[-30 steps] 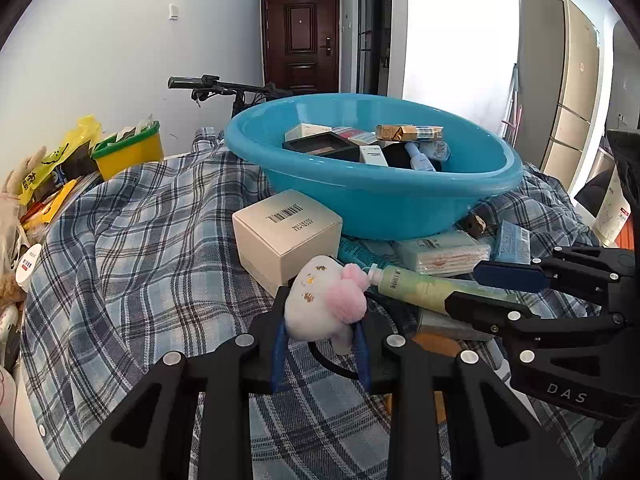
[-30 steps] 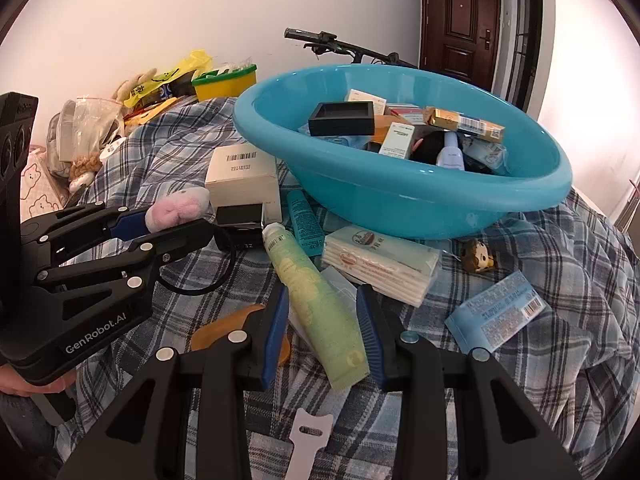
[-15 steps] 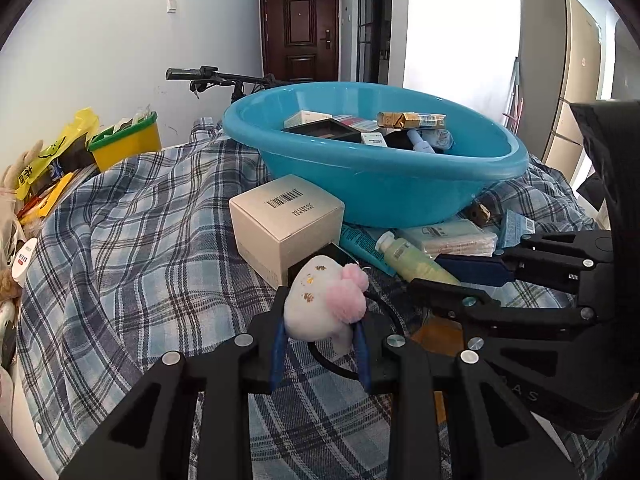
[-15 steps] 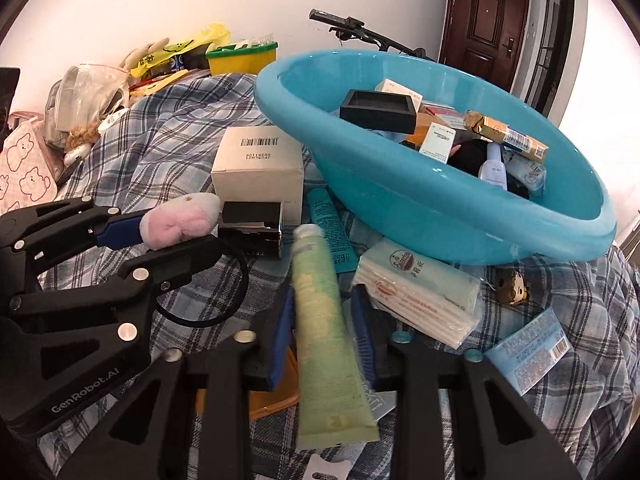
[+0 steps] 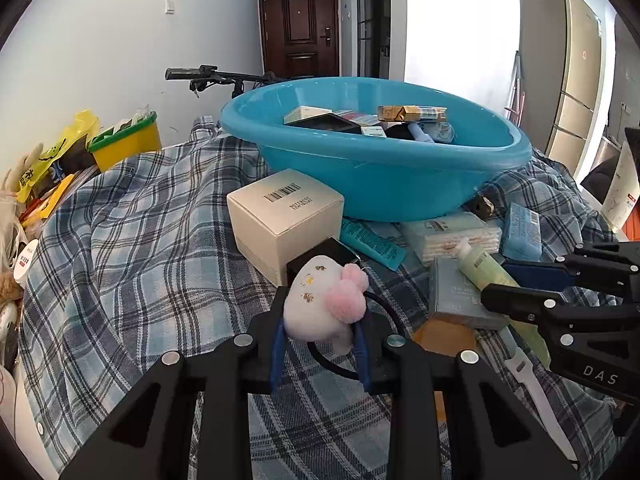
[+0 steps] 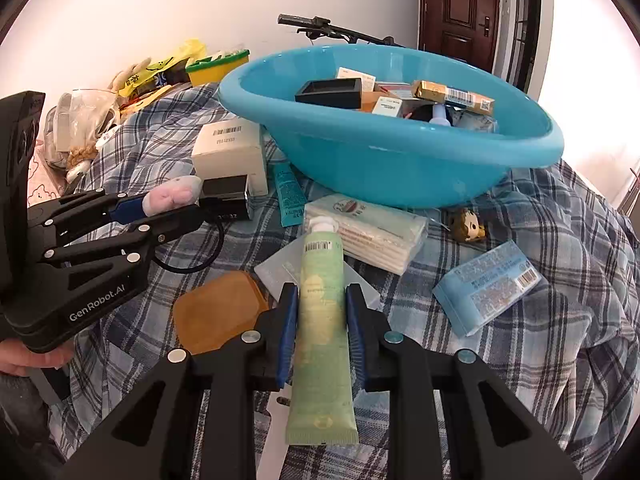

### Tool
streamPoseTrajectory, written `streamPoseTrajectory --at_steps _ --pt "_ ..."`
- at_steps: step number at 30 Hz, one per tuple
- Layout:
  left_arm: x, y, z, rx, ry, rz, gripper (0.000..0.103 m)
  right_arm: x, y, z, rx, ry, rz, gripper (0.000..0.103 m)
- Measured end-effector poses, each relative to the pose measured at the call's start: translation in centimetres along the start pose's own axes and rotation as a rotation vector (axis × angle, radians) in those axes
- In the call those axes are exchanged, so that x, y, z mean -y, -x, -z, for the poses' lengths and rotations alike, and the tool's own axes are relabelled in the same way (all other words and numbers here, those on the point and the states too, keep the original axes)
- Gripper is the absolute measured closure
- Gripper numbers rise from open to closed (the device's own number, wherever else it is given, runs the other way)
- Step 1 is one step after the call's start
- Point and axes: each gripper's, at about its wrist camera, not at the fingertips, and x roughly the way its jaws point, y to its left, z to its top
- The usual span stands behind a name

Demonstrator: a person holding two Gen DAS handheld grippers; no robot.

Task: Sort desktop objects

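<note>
Carton just left-front of the basin; tissue pack before it, small boxes inside.

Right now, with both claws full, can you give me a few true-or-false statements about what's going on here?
1. The right gripper is clamped on a pale green tube. True.
2. The left gripper holds a small white and pink plush toy. True.
3. The blue basin is empty. False: boxes and other small items already lie in it.
4. The white barcoded box sits inside the basin. False: it stands on the checked cloth in front of the basin.
5. The green tube's white cap points toward the basin. True.
6. The tissue pack is held by a gripper. False: it lies on the cloth beside the basin.
</note>
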Motion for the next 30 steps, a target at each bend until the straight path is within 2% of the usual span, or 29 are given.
streamPoseTrajectory --at_steps 5,10,12,16,20,27,30 --pt "-0.6 -0.1 0.0 -0.001 0.022 -0.002 0.073 -0.4 -1.3 -1.1 -0.004 0.007 -0.007 0.079" --pt "-0.5 -0.1 0.0 0.001 0.013 -0.010 0.073 -1.0 -1.9 -1.0 0.009 0.042 0.038 0.078" --pt "-0.6 -0.2 0.1 -0.001 0.015 -0.007 0.073 -1.0 -1.8 -0.9 0.021 0.042 0.051 0.081" --pt "-0.5 0.1 0.1 0.015 0.013 -0.002 0.073 0.1 -1.3 -1.0 0.027 -0.032 -0.016 0.082" --pt "-0.7 0.9 0.0 0.034 0.039 0.014 0.073 -0.7 0.5 -1.0 0.083 0.023 0.101 0.082" --pt "-0.1 3.8 -0.9 0.113 0.033 0.032 0.073 -0.7 4.4 -1.3 0.170 -0.006 0.081 0.082" --pt "0.5 5.5 -1.5 0.170 0.015 0.018 0.073 -0.8 5.9 -1.7 0.210 -0.016 0.086 0.082"
